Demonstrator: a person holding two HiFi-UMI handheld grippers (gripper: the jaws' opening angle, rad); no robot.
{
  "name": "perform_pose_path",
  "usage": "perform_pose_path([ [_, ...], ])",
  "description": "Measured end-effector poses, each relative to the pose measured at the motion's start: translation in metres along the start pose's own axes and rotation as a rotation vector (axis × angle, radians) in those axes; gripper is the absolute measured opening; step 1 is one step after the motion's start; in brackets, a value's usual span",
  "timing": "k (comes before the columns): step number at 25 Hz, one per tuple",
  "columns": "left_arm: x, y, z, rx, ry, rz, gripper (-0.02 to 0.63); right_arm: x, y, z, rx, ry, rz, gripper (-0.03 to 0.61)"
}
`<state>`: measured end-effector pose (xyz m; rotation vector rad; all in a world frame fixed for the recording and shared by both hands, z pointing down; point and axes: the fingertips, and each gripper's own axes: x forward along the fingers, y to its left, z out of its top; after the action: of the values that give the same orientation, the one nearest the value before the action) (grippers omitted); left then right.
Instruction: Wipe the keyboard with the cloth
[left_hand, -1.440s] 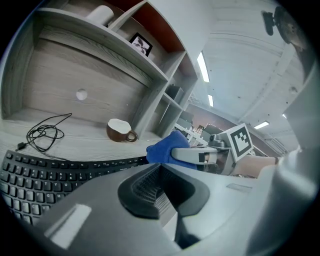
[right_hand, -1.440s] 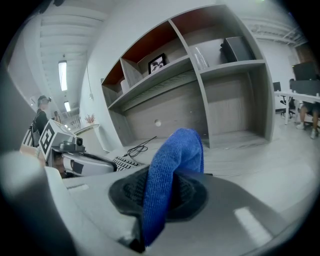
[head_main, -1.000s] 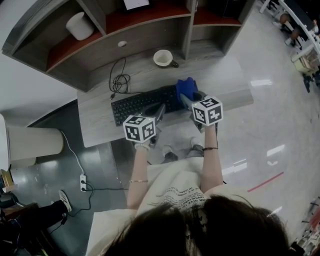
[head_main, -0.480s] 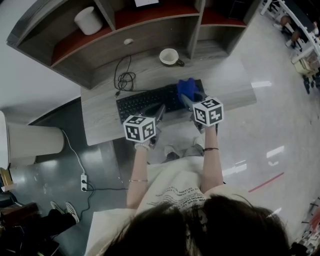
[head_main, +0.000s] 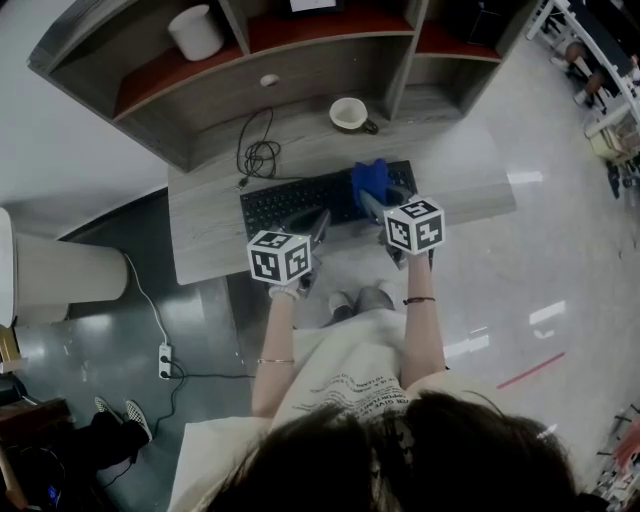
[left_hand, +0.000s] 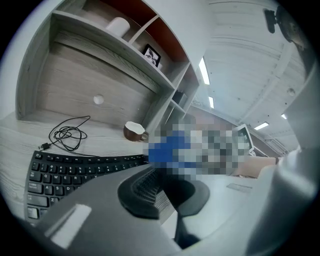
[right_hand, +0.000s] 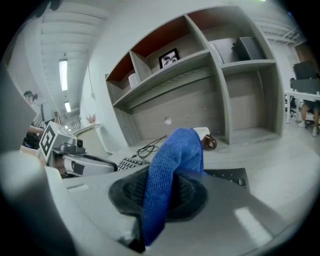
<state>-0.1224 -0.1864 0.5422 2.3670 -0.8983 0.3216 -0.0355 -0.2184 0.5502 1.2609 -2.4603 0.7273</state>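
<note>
One cloth (right_hand: 172, 160) clamped in right gripper (right_hand: 159, 196), covering part of keyboard (head_main: 285, 205)

One keyboard (head_main: 300, 203), one cloth (head_main: 371, 178), one cup (head_main: 349, 113).

The keyboard (head_main: 290, 203) has its right end hidden under the cloth (head_main: 371, 180) (keys unseen).

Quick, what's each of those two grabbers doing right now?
Left gripper: closed, empty.
Right gripper: closed on the blue cloth.
</note>
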Motion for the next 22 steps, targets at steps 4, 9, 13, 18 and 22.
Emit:
perform_pose_path([
  [4,-0.005,0.002,0.0,-0.011,-0.014,0.017,0.002,0.007,0.011,0.001,-0.025,0.016,0.031,0.058],
  [9,-0.01,0.004,0.0,-0.02,-0.024,0.038,0.002,0.015,0.021,0.001,-0.042,0.031,0.069,0.058],
  [13,-0.016,0.009,-0.001,-0.036,-0.035,0.062,0.002,0.021,0.029,0.003,-0.056,0.043,0.096,0.058],
  [18,-0.018,0.012,0.0,-0.049,-0.047,0.084,0.003,0.025,0.033,0.004,-0.072,0.058,0.123,0.058],
  [22,-0.019,0.012,0.001,-0.058,-0.051,0.097,0.002,0.026,0.033,0.005,-0.071,0.062,0.136,0.058],
])
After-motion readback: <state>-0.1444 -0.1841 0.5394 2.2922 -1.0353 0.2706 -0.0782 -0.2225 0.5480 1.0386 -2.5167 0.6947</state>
